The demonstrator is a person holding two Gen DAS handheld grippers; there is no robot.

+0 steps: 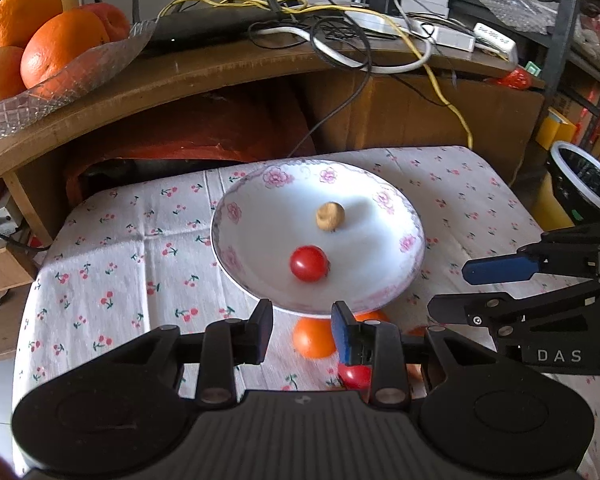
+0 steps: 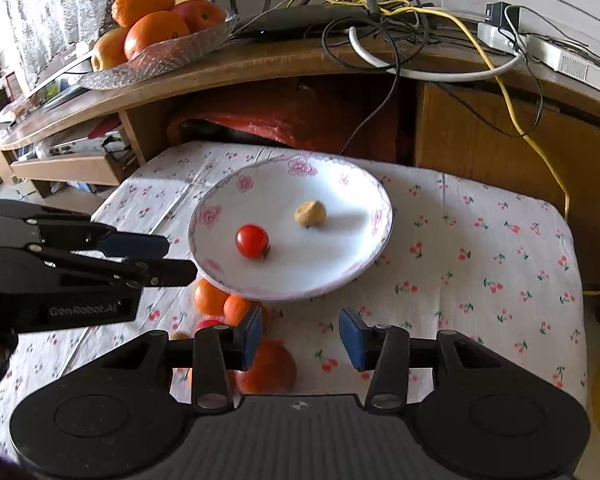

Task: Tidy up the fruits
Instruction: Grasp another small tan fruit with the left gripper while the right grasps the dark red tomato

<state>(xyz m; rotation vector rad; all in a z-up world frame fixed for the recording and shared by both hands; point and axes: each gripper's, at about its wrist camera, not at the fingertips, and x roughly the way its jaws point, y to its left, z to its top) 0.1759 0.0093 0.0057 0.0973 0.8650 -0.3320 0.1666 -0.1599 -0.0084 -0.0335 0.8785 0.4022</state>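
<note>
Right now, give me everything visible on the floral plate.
The plate is a shallow, round dish, glossy white like glazed ceramic, with pink flowers and a thin purplish scroll line around its rim. It sits upright on the cherry-print cloth, apparently intact. Inside lie a cherry tomato and a small tan round fruit, apart from each other. Orange fruits sit on the cloth at its near edge, partly under the rim; whether they touch it is unclear. Neither gripper touches it.
</note>
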